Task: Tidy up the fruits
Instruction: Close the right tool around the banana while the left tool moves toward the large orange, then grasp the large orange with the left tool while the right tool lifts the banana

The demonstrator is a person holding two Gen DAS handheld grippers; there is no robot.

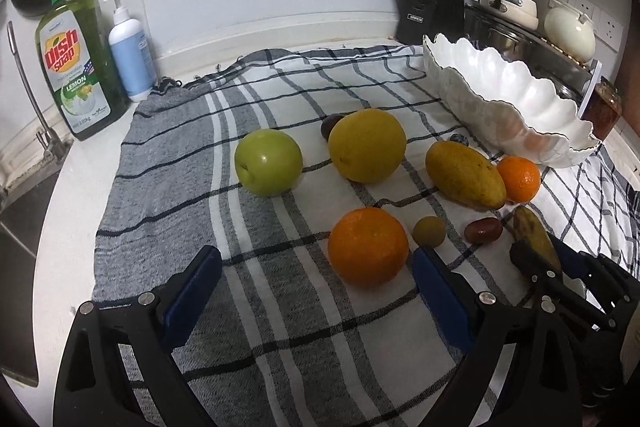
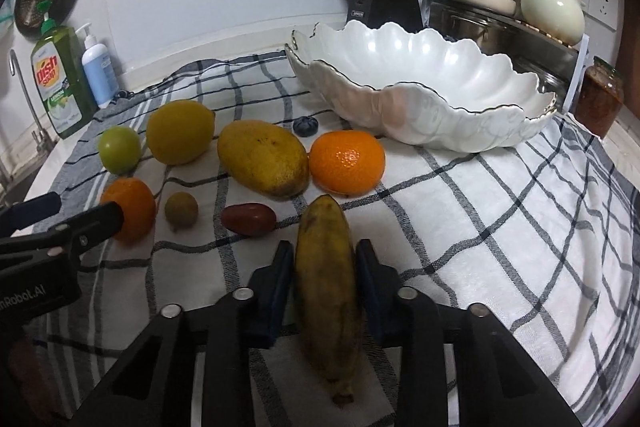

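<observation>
while right gripper (image 2: 324, 291) clamps the spotted brown-yellow banana (image 2: 328, 291) on the checked grey-white cloth (image 2: 500, 227), left gripper (image 1: 316, 291) gapes beside large orange (image 1: 368, 245); small red fruit (image 2: 249, 219), yellow mango (image 2: 264, 157), tangerine (image 2: 347, 163) crowd ahead; scalloped white bowl (image 2: 432, 83) beyond.

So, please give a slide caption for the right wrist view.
Right gripper closes on a banana beside the white bowl.

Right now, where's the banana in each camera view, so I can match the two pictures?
Left wrist view: the banana is at the lower right edge, partly hidden by the right tongs.
Right wrist view: the banana is bottom centre, lying lengthwise between the tongs' fingers.
Shared landmark: the white scalloped bowl, beyond the fruit on the right.
</observation>
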